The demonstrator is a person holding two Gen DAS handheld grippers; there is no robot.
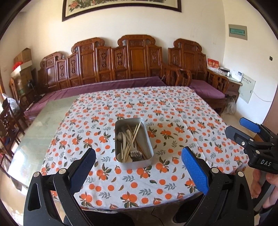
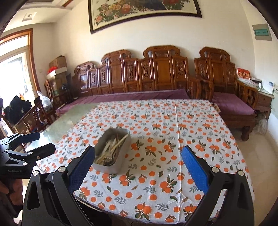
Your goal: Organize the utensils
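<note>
1. A rectangular metal tin sits near the middle of a table draped in an orange-fruit patterned tablecloth, its long side running away from the camera in the left wrist view

2. Inside the tin lie mixed utensils in a loose heap: pale wooden chopsticks slanting across the top, cream-coloured spoons beneath them, a metal spoon at the left wall and a metal fork with its tines toward the near end

3. The left gripper hovers above the near edge of the table with its blue-padded fingers spread wide, nothing between them, the tin framed just beyond the gap

4. The right gripper is likewise held wide apart and empty; from its own camera the tin appears ahead and to the left, close to the left finger

5. Each tool shows at the edge of the other's view, the right gripper entering from the right with a hand on its grip

6. To the left of the cloth a bare strip of glass tabletop is exposed; behind the table stands a carved wooden bench with purple cushions, under a framed floral picture
</note>
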